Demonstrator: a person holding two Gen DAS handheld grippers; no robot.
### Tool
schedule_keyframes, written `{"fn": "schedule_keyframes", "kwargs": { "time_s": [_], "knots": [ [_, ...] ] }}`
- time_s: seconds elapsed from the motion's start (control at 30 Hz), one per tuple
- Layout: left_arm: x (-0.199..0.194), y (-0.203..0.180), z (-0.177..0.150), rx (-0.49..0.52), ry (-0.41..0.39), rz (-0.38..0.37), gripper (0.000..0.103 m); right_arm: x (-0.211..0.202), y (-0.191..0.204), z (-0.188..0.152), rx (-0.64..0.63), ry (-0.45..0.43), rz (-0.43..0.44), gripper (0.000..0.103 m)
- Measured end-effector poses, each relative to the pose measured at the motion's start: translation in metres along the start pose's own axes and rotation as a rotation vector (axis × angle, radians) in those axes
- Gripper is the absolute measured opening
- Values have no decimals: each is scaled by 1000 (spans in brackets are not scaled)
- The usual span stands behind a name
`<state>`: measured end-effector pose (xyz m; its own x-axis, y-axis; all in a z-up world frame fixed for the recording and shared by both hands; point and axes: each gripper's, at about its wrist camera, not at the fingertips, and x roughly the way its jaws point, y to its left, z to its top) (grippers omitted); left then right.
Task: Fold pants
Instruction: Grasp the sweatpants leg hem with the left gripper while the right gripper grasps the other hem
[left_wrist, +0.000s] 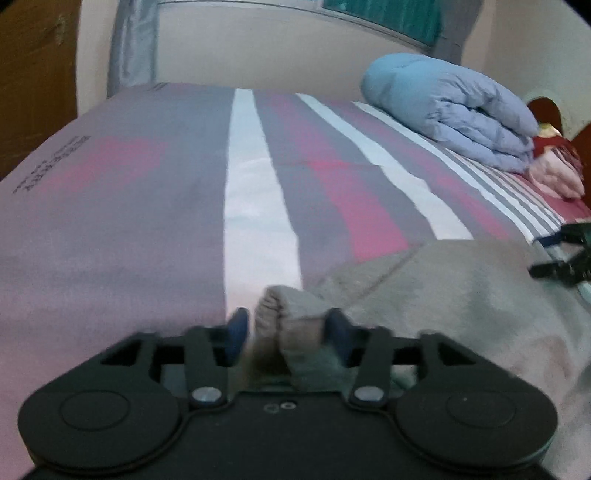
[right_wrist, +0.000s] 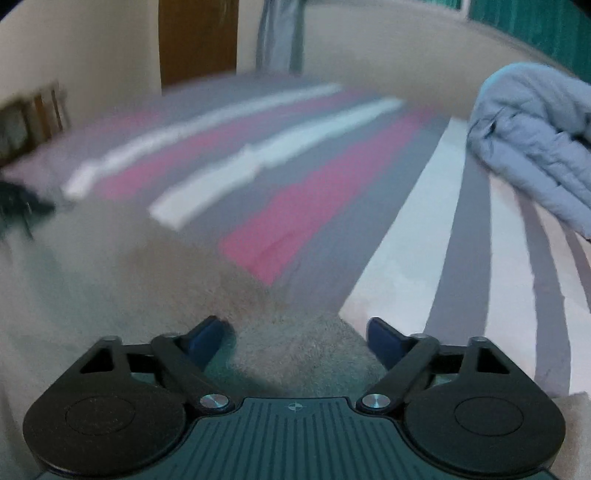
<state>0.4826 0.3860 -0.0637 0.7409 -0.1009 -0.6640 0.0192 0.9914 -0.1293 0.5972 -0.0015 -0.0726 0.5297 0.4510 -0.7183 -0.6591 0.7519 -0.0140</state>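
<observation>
Pants (left_wrist: 443, 295) are grey-beige fleece, soft and nappy, lying rumpled on the near edge of the bed (left_wrist: 147, 221). Sheet is smooth woven cotton in broad grey, pink and white stripes.

Left gripper (left_wrist: 286, 332): jaws partway apart with a bunched, rolled fold of the fleece between the blue pads; right pad looks against the cloth, left pad shows a slight gap, so I can't tell if it's a real grip.

Right gripper (right_wrist: 299, 338): jaws wide, hanging over flat fleece, pads clear of the cloth. That view is motion-blurred.

Puffy light-blue quilted duvet (left_wrist: 454, 114) sits folded at the far right of the bed, pink bundle (left_wrist: 557, 177) just beside it.
</observation>
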Motion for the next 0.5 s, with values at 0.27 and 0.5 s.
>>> {"fn": "schedule_keyframes", "kwargs": {
  "time_s": [0.27, 0.5],
  "knots": [
    [-9, -14, 4, 102, -41, -43, 5, 6, -7, 4, -21, 72, 61, 10],
    [-89, -11, -4, 124, -264, -154, 5, -78, 21, -7, -102, -85, 22, 9]
  ]
}}
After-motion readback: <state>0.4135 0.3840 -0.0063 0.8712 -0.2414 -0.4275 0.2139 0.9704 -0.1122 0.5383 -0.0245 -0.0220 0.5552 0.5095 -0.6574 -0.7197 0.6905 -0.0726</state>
